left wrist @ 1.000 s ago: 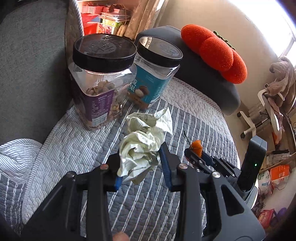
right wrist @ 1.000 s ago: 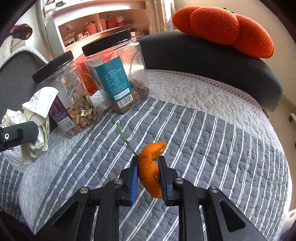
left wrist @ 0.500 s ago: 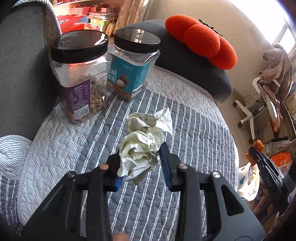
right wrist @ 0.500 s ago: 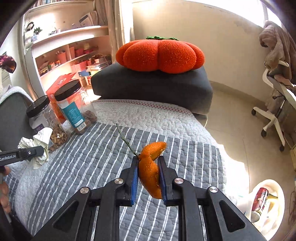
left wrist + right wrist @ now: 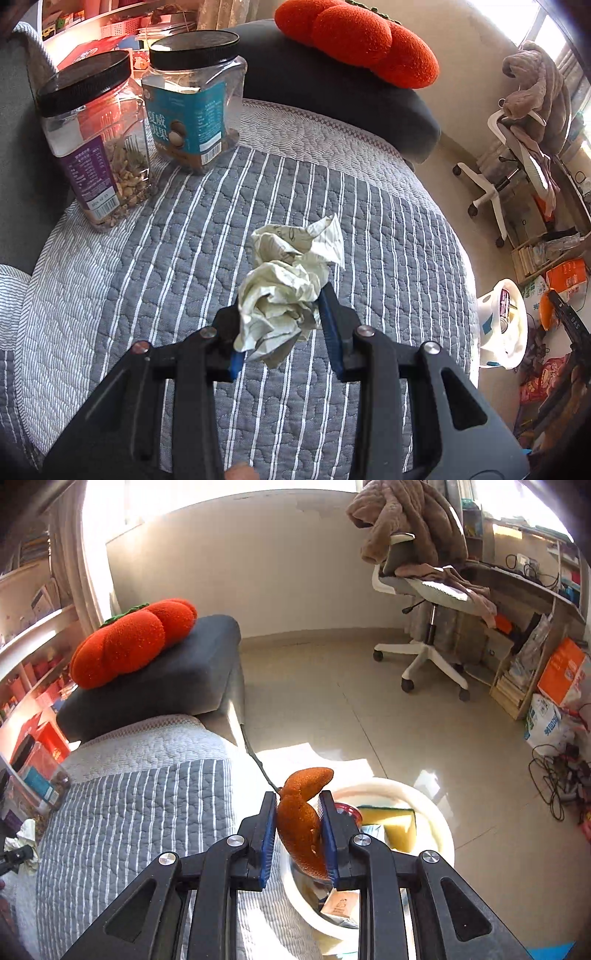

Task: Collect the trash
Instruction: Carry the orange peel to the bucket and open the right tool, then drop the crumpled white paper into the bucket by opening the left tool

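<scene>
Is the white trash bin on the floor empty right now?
No, the white bin already holds a yellow sponge, a red can and a brown packet.

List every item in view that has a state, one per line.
left hand-held gripper: shut on crumpled paper, above the quilt.
right hand-held gripper: jaws just opening, orange peel between them, over the bin.
white bin: open, trash inside.
purple-label jar: upright, lidded.
teal-label jar: upright, lidded.

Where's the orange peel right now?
Right wrist view: the orange peel sits between the right tool's just-opening fingers, above the white trash bin on the floor beside the quilt-covered sofa.
</scene>
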Available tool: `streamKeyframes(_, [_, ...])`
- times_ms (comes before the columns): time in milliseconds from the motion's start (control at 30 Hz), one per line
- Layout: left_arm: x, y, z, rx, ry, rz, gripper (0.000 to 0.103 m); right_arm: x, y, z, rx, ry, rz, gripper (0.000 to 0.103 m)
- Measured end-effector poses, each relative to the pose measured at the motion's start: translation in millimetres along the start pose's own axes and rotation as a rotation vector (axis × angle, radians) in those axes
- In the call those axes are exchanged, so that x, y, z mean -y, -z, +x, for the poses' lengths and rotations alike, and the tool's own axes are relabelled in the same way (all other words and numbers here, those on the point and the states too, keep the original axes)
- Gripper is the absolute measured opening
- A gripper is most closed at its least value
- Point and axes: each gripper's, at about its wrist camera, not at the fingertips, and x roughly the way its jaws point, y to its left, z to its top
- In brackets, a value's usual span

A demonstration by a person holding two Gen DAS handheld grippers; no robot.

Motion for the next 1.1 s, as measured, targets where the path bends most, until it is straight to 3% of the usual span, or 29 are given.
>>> streamKeyframes(67, [22, 3, -1, 0.01, 0.017, 0.046, 0.037, 25, 4, 0, -0.004, -0.004, 0.054, 0.039])
streamKeyframes(133, [48, 6, -1, 0.019, 0.048, 0.082, 0.037, 46, 5, -5, -0.005, -0.021, 0.1, 0.066])
streamKeyframes(200, [77, 7, 1, 0.016, 0.101, 0.096, 0.037, 62, 5, -17, 0.026, -0.024, 0.13, 0.082])
streamKeyframes(233, [96, 7, 2, 0.008, 0.136, 0.11, 0.037, 70, 5, -24, 0.045, -0.017, 0.143, 0.084])
streamKeyframes(467, [241, 21, 1, -0.005, 0.292, 0.292, 0.038, 124, 8, -69, 0.135, 0.129, 0.204, 0.095])
streamKeyframes(567, [293, 29, 1, -0.002, 0.323, 0.363, 0.038, 151, 12, -84, 0.154, 0.186, 0.239, 0.095])
streamKeyframes(733, [356, 36, 16, -0.033, 0.352, 0.44, 0.04, 188, 17, -97, 0.157, 0.21, 0.327, 0.095])
streamKeyframes(933, [387, 52, 25, -0.08, 0.363, 0.505, 0.051, 200, 19, -118, 0.205, 0.281, 0.321, 0.095])
streamKeyframes(1033, [376, 57, 5, -0.053, 0.367, 0.522, 0.066, 188, 17, -133, 0.247, 0.296, 0.286, 0.095])
streamKeyframes(1100, [365, 58, -15, 0.002, 0.346, 0.545, 0.067, 177, 15, -143, 0.27, 0.299, 0.265, 0.095])
